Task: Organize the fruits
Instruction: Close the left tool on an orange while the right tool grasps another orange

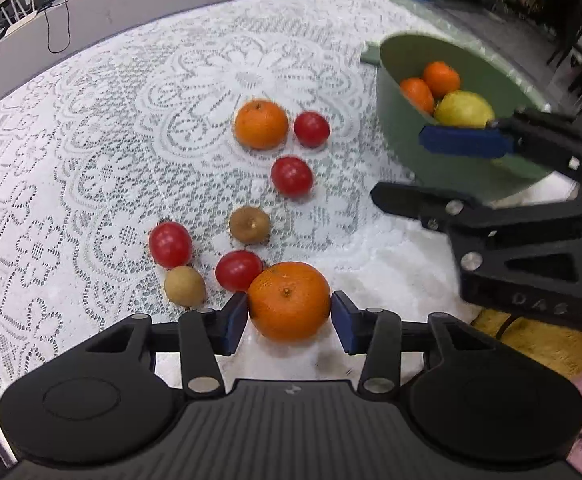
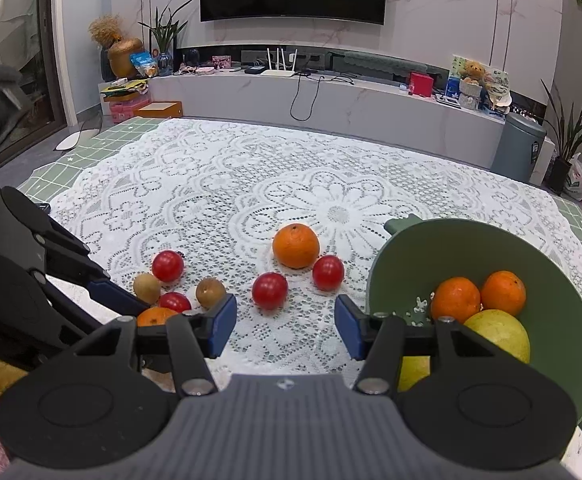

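Note:
My left gripper point(image 1: 289, 316) is shut on a large orange point(image 1: 289, 300) at the near edge of the lace cloth, a blue pad against each side. Just beyond it lie several red tomatoes point(image 1: 238, 277), two brown fruits point(image 1: 249, 225) and another orange point(image 1: 261, 124). At the right, a green bowl point(image 1: 407, 136) leans its mouth this way and holds two oranges point(image 1: 441, 79) and a yellow-green fruit point(image 1: 463, 110). My right gripper point(image 2: 286, 328) is open beside the bowl point(image 2: 563, 280), with only cloth between its pads.
A white lace cloth point(image 2: 251, 184) covers a green-tiled table. A yellow furry surface point(image 1: 539, 344) lies past the near edge. Beyond the far edge stand a long low cabinet point(image 2: 371, 100) with a wall screen above it and a grey bin point(image 2: 519, 148).

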`<state>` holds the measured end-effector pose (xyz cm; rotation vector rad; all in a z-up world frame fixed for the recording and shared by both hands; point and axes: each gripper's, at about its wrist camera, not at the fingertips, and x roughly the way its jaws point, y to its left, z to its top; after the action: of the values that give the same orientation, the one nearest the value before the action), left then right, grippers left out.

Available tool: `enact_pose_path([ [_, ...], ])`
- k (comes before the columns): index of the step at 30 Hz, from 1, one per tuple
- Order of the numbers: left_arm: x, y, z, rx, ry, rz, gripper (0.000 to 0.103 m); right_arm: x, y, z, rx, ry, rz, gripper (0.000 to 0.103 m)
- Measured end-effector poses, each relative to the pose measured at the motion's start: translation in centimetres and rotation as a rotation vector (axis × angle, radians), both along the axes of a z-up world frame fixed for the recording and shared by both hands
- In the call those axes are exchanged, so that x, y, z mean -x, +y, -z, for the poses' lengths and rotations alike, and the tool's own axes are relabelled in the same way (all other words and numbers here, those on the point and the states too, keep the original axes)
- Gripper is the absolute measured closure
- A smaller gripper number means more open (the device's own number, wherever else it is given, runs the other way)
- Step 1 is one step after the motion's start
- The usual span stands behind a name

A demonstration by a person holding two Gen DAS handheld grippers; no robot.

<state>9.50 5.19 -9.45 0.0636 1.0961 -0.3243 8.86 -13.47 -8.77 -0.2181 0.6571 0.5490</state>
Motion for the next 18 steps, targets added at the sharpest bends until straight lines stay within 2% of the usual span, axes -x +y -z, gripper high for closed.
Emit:
enact_pose_path([
  [6, -0.1, 1.7, -2.0, 0.1, -0.056, -0.064, 0.052, -0.3, 0.4, -0.5, 0.024, -0.036, -0.003, 0.051],
  [18, -4.0, 3.6, -4.4, 0.105, -0.158, -0.205, 0.052, -2.4, 3.2, -0.4, 0.075, -0.082, -0.044, 0.056],
])
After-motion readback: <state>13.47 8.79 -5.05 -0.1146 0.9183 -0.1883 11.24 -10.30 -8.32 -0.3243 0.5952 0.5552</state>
